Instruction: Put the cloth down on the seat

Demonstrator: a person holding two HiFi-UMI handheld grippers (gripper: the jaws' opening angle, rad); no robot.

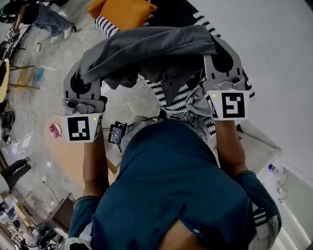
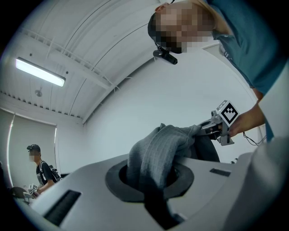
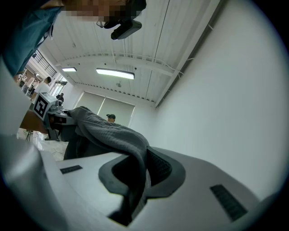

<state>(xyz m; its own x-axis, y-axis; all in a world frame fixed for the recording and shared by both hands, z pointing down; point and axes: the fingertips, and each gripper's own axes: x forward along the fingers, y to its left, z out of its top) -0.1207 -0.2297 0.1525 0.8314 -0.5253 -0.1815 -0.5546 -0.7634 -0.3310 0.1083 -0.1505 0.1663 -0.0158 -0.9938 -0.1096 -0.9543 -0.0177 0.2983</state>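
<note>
Tabletop (image 1: 63, 156) of pale wood curves in at the far left of the head view, with a small pink thing (image 1: 54, 130) at its edge. Just to the right of it the left gripper (image 1: 79, 80) is held up in the air. Its jaws are closed tight on one end of the grey cloth (image 1: 146, 46). In the left gripper view the fabric bunches up out of the closed jaws and runs across to the other gripper.

The cloth spans the gap between the two grippers like a sagging bridge, and loose folds hang down under its middle. It touches nothing else and is well clear of the floor. Below it in the head view lies the seat (image 1: 173, 100), covered in black and white stripes. An orange cushion (image 1: 124, 12) rests on the seat's far end. The person's teal shirt (image 1: 171, 185) fills the lower middle of that view.

Further right, the right gripper (image 1: 222, 56) is at about the same height as the left one. Its jaws are narrow and pinch the other end of the cloth. In the right gripper view the fabric drapes over one jaw and drops into the slot between them. A plain white wall (image 1: 274, 49) fills the right side.
</note>
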